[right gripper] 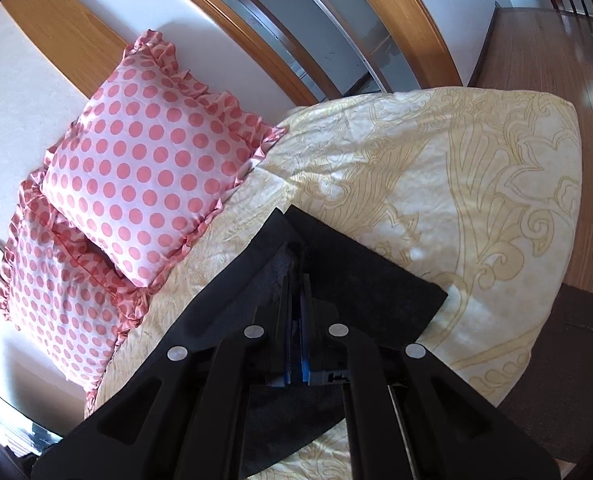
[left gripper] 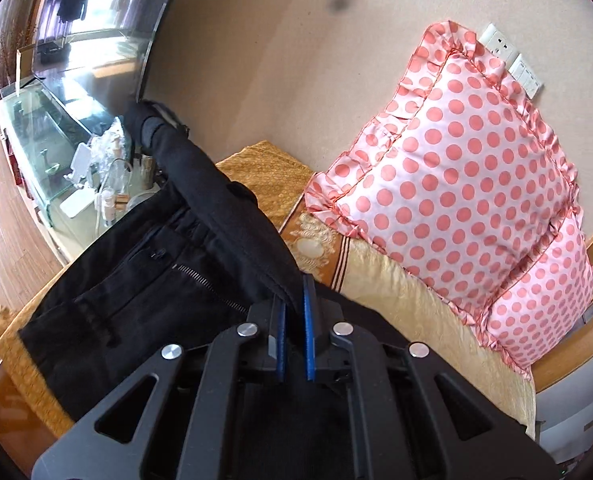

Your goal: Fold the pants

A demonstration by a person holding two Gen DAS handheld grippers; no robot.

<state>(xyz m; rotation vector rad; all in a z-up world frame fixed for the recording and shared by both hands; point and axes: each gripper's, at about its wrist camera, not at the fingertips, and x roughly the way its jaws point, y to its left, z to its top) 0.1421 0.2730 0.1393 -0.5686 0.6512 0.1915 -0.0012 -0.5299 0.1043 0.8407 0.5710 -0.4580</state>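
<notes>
The black pants (left gripper: 136, 300) lie on the bed with the zipper (left gripper: 200, 280) and waistband facing up. A lifted fold of their cloth runs from the far left down into my left gripper (left gripper: 294, 298). Its blue pads (left gripper: 309, 320) are shut on that fold. In the right wrist view another part of the black pants (right gripper: 360, 280) spreads over the cream bedcover (right gripper: 476, 200). My right gripper (right gripper: 296, 276) is shut on an edge of it, which stands up in a peak at the fingertips.
Two pink polka-dot pillows (left gripper: 456, 184) (right gripper: 148, 160) lean on the wall at the head of the bed. A glass cabinet (left gripper: 44, 140) with small bottles stands beyond the bed's left side. Wall sockets (left gripper: 500, 46) sit above the pillows. Wooden floor (right gripper: 556, 80) lies past the bed's far edge.
</notes>
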